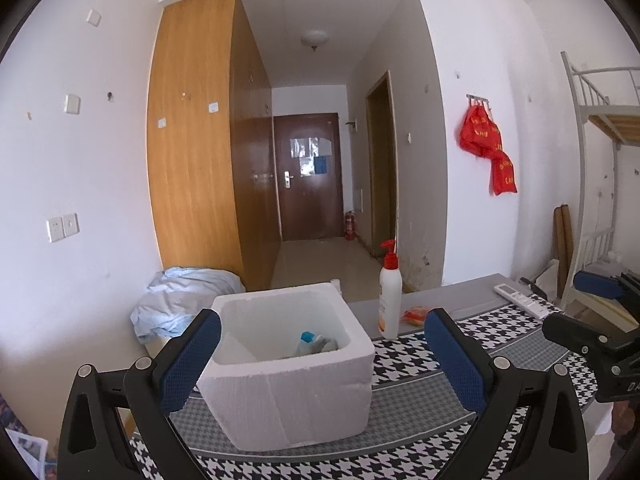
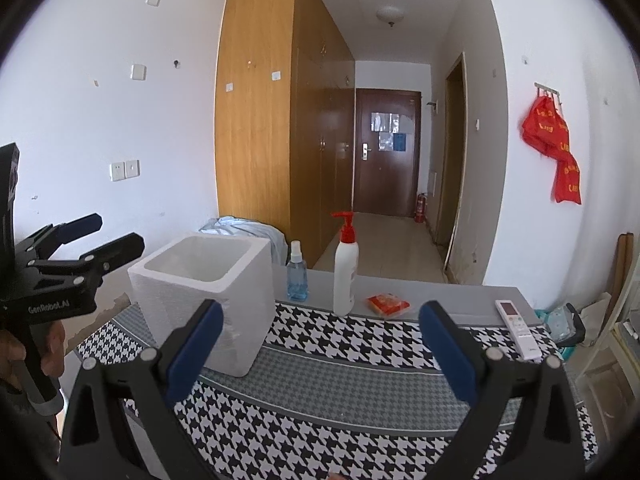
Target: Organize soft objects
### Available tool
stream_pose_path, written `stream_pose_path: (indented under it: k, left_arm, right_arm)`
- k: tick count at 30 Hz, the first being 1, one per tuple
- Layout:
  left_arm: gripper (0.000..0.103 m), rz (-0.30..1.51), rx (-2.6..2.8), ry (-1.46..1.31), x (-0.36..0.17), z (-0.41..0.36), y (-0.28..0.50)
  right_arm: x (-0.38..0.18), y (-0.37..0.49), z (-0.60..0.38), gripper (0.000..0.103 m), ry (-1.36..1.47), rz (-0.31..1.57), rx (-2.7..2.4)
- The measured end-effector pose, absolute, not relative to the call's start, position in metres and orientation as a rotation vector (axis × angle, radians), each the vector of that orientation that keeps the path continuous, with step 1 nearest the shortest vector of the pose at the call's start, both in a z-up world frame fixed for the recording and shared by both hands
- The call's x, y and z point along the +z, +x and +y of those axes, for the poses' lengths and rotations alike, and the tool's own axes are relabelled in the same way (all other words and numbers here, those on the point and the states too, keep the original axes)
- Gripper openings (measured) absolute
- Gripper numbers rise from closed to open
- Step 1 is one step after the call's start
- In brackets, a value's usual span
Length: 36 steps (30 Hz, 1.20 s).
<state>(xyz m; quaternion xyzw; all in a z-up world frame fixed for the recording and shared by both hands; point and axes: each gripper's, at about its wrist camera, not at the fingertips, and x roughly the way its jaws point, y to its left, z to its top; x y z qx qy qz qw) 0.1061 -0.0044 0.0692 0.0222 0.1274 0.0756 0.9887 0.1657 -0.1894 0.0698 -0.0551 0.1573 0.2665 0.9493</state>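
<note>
A white foam box [image 1: 288, 364] stands on the houndstooth cloth [image 1: 420, 396], right in front of my left gripper [image 1: 323, 316]. That gripper is open wide with nothing between its blue pads [image 1: 192, 360]. Inside the box lie a blue-capped item and a grey soft piece [image 1: 318, 344]. An orange soft packet [image 2: 387, 305] lies on the table's far strip. My right gripper [image 2: 321, 307] is open and empty, hanging over the cloth to the right of the box [image 2: 208, 292]. The left gripper [image 2: 108, 236] shows at the left edge of the right wrist view, held by a hand.
A white pump bottle [image 2: 346, 276] and a blue spray bottle [image 2: 297, 276] stand behind the box. A white remote [image 2: 518, 328] lies at the table's right end. A pale blue cloth pile [image 1: 184, 304] sits behind the box against the wall. A bunk bed frame [image 1: 600, 120] is at right.
</note>
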Motion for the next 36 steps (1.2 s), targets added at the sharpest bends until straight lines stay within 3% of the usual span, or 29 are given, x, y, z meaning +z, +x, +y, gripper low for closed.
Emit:
stream_pose_path:
  k: [36]
  left_arm:
    - [0.102, 0.2, 0.171, 0.011, 0.029, -0.016, 0.049]
  right_arm:
    - [0.041, 0.113, -0.185, 0.1, -0.103, 0.234, 0.574]
